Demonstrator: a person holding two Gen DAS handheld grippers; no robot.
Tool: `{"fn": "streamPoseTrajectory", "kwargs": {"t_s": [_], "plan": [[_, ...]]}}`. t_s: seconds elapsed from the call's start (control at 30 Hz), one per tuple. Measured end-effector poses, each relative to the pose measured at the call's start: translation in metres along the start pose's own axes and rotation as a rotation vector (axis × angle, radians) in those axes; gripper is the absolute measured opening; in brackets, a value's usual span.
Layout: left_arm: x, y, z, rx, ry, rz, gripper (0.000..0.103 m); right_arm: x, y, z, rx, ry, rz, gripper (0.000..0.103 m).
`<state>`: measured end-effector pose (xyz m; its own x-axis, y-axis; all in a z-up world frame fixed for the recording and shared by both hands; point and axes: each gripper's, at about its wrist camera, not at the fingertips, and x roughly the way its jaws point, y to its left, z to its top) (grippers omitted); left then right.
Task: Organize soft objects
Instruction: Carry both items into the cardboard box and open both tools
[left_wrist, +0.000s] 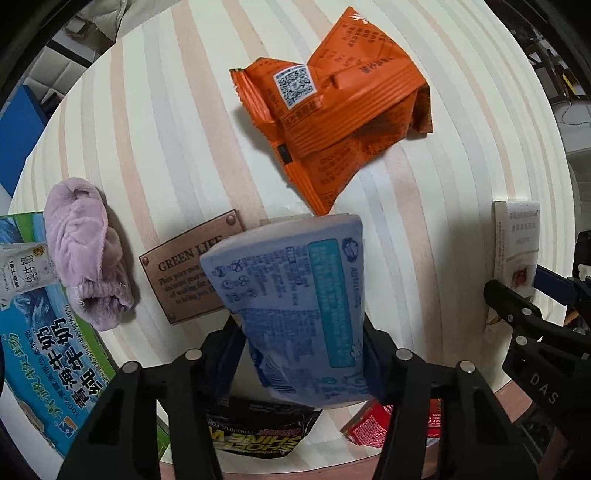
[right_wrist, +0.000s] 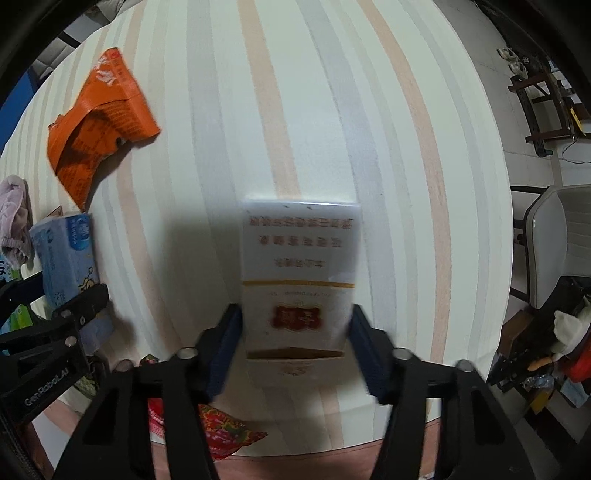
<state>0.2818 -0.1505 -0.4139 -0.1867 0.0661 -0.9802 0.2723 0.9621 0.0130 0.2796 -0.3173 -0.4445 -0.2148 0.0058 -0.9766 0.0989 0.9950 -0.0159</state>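
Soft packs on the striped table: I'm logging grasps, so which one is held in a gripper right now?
The blue tissue pack, clamped between the left gripper fingers. The orange snack bag and purple cloth lie free.

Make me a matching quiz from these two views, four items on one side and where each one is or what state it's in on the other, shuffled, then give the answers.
Items
1. blue tissue pack
2. white carton
3. orange snack bag
4. lilac cloth

States
A. lying crumpled on the striped tablecloth, held by nothing
B. gripped in the right tongs
C. bunched up beside the green and blue milk box
D. gripped in the left tongs

Pairs: 1-D, 2-B, 3-A, 4-C
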Motion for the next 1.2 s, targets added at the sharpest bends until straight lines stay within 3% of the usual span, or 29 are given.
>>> {"fn": "streamPoseTrajectory", "kwargs": {"t_s": [0.27, 0.5, 0.67, 0.93, 1.2], "plan": [[-0.035, -0.010, -0.005, -0.003, -0.035, -0.021, 0.041, -0.006, 0.001, -0.010, 0.030, -0.008, 0.047, 0.057], [-0.094, -0.005, -0.030, -0.009, -0.132, -0.100, 0.040, -0.054, 0.011, -0.031, -0.012, -0.098, 0.088, 0.057], [-0.153, 0.017, -0.064, -0.022, -0.235, -0.147, 0.040, -0.099, 0.026, -0.055, -0.047, -0.173, 0.133, 0.057], [-0.222, 0.112, -0.131, -0.090, -0.372, -0.162, 0.040, -0.174, 0.089, -0.104, -0.138, -0.277, 0.223, 0.057], [-0.211, 0.223, -0.180, -0.227, -0.443, -0.081, 0.040, -0.229, 0.224, -0.127, -0.271, -0.328, 0.296, 0.057]]}}
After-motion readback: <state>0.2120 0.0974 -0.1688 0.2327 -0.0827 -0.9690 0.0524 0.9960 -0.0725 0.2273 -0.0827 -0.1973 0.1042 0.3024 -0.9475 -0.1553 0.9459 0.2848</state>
